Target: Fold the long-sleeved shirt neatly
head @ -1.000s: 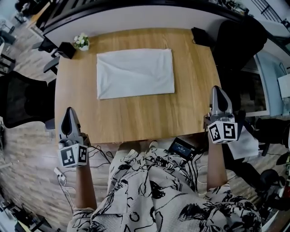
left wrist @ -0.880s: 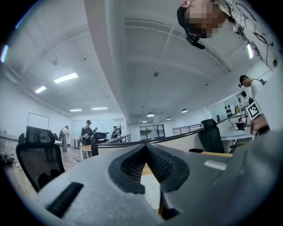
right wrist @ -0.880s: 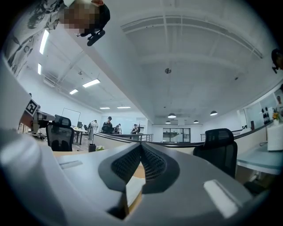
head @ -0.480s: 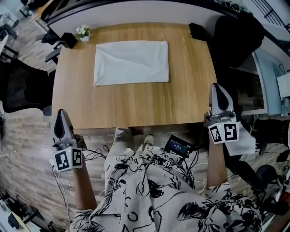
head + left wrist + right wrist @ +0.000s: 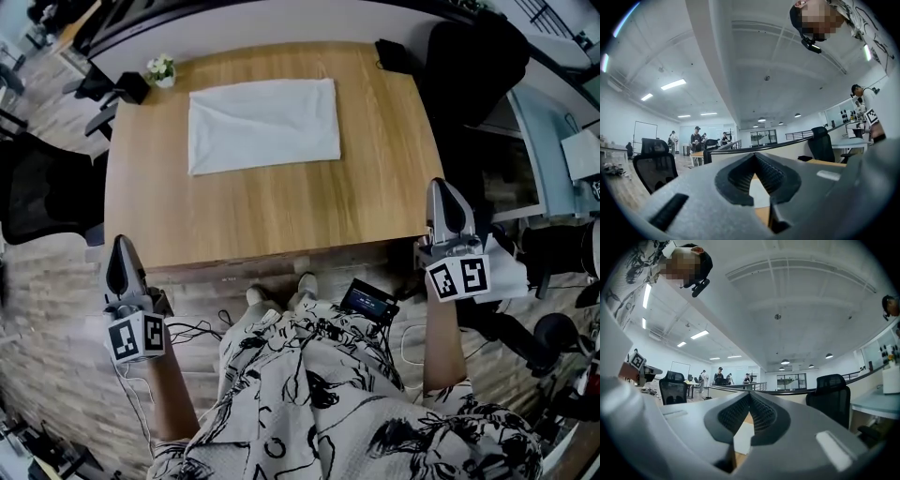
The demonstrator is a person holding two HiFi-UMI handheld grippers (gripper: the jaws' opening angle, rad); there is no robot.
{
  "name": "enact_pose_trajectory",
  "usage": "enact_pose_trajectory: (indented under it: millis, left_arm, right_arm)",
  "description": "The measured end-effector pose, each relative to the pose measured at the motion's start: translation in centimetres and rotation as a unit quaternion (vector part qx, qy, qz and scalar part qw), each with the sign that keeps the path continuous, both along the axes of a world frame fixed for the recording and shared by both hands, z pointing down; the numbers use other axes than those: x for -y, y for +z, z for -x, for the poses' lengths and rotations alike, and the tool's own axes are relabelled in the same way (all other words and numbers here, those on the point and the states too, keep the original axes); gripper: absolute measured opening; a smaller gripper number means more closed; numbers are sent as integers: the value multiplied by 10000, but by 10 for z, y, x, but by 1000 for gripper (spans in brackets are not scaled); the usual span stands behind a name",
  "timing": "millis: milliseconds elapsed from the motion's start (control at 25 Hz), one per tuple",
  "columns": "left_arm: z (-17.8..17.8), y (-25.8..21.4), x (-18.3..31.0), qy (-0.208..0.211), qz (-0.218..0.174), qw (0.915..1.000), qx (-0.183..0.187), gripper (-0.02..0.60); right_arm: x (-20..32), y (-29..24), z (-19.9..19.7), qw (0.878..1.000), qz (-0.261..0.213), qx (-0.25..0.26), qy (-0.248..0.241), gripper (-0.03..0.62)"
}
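The white shirt [image 5: 263, 125] lies folded into a flat rectangle on the far half of the wooden table [image 5: 281, 211]. My left gripper [image 5: 120, 255] hangs off the table's near left corner, shut and empty, pointing level toward the table. My right gripper [image 5: 444, 202] is off the near right corner, also shut with nothing in it. In the left gripper view the jaws [image 5: 754, 157] meet at the tips, with a sliver of the white shirt [image 5: 757, 193] seen through the gap. The right gripper view shows its jaws [image 5: 749, 396] closed the same way.
A small potted plant [image 5: 158, 69] stands at the table's far left corner and a black object [image 5: 392, 54] at the far right corner. Black office chairs [image 5: 42, 192] flank the table. Cables and a dark device [image 5: 367, 302] lie on the floor by my feet.
Both grippers have pulled back from the table's near corners toward me, and the table with the folded shirt now sits farther away in the head view. Jaws stayed shut.
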State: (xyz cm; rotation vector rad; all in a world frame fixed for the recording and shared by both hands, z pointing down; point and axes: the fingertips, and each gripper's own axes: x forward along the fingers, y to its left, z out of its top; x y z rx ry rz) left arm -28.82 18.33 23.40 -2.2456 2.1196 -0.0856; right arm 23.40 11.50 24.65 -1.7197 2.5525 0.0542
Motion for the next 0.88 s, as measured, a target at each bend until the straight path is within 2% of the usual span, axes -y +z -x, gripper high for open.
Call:
enact_pose_trajectory:
  millis: [160, 360, 480, 880]
  left_arm:
    - [21, -3, -8, 40, -18, 9998, -170, 5]
    - [52, -8, -22, 104, -72, 9993, -366, 5]
    - [68, -6, -29, 81, -52, 9993, -358, 5]
    - [92, 6, -50, -128, -119, 9987, -473, 5]
  right_arm:
    - [-10, -14, 4, 9996, -38, 136, 245, 6]
    - [-24, -27, 17, 9990, -88, -4, 437, 6]
    - [-32, -30, 21, 9983, -108, 7, 565, 6]
    - [-47, -12, 40, 9978, 18, 26, 665, 6]
